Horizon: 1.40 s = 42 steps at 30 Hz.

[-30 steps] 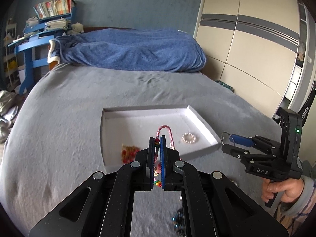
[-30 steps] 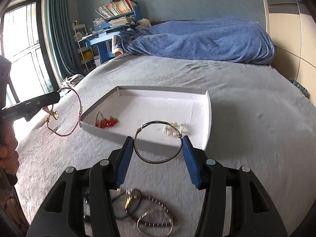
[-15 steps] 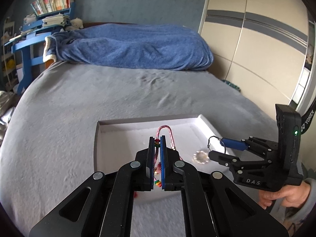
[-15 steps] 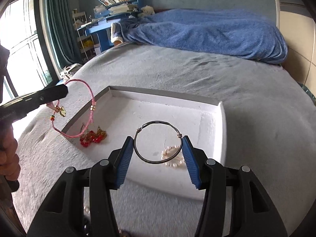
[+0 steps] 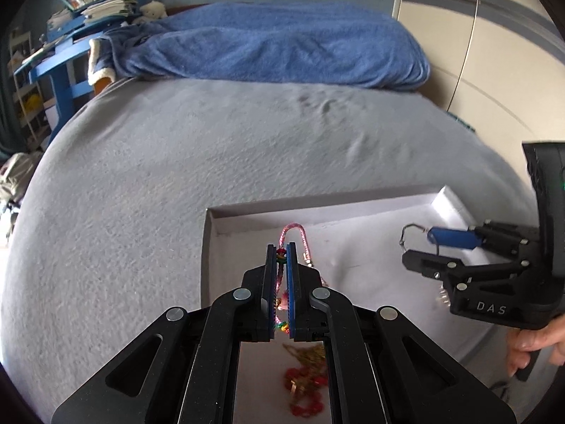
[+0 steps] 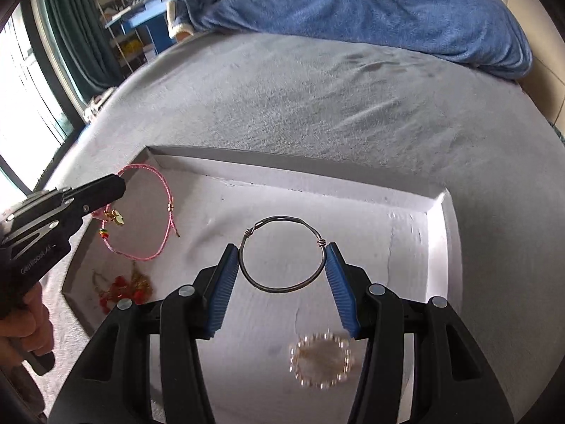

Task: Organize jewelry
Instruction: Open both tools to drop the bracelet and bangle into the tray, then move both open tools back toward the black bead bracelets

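Left gripper [image 5: 281, 247]: jaws drawn together and clamped on a pink cord bracelet [image 6: 155, 219], which hangs in a loop from the tips above the left portion of the white tray [image 6: 441, 243]. The cord carries small coloured beads and a gold charm (seen best from the right wrist view). The bracelet appears clear of the tray floor, though contact at its lowest point cannot be ruled out.

Right gripper [image 6: 282, 261]: jaws set partway apart, the blue pads [image 6: 222, 282] pressing on either side of a dark wire bangle [image 6: 282, 252]. The bangle is held flat between them, above the middle of the tray, with two wire-wrapped joints on its far edge.

Tray contents: a pearl bead bracelet [image 6: 320, 359] lies on the tray floor below the right gripper, somewhat blurred. A red and gold piece of jewelry [image 6: 122, 288] lies in the near left corner, under the pink bracelet.

The tray rests on a grey bed [image 5: 176, 148], with a blue blanket [image 5: 275, 46] bunched at the far end. A hand [image 5: 536, 342] grips the right gripper's handle; another hand [image 6: 24, 321] grips the left one at the frame edge.
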Available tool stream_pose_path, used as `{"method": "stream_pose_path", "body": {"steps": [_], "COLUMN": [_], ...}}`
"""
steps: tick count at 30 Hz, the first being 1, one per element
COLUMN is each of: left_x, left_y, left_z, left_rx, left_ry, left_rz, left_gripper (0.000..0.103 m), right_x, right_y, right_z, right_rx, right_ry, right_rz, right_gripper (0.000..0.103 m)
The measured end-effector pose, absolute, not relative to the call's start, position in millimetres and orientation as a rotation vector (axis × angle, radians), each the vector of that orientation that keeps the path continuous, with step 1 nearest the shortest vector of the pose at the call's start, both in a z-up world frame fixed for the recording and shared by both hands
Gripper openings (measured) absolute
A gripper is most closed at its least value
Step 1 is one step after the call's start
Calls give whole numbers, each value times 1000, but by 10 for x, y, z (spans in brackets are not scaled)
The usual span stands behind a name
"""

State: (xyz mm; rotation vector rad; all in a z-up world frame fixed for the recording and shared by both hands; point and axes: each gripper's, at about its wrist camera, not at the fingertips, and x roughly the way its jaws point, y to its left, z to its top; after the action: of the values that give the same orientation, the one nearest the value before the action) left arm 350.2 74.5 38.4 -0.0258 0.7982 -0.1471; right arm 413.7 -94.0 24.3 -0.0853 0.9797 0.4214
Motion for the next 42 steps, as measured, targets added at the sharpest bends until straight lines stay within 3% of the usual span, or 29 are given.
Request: {"method": "stream_pose_path", "body": {"steps": [5,10,13,17,19,27,42], "left_x": [3608,3587,3557,3468,3408,2966,2140], "left_y": [757,750,758,715,688,567,655], "left_z": [248,163,156,223,261,506,658], "left_rx": [-35,-36,-49,-35,-36,-27,-15], "left_ry": [850,863,862,830,813,706,612], "left_rz": [-128,-117,-117,-129,-131,-131,-89], "left_gripper": [6,31,38,56,62,86,94], "right_x": [4134,4128,4160,4161,4133,3807,2925], "right_y": [-828,-835,-860,-914,-985,-1359,-1842], "right_z": [159,125,153,192,225,452,633], "right_rx": [-169,-198,-202,-223,-203,-80,-26], "right_ry": [958,935,916,875,852,757,643], "right_rz": [397,386,377,369,376,382,330], "right_gripper": [51,52,64,66,77,97,97]}}
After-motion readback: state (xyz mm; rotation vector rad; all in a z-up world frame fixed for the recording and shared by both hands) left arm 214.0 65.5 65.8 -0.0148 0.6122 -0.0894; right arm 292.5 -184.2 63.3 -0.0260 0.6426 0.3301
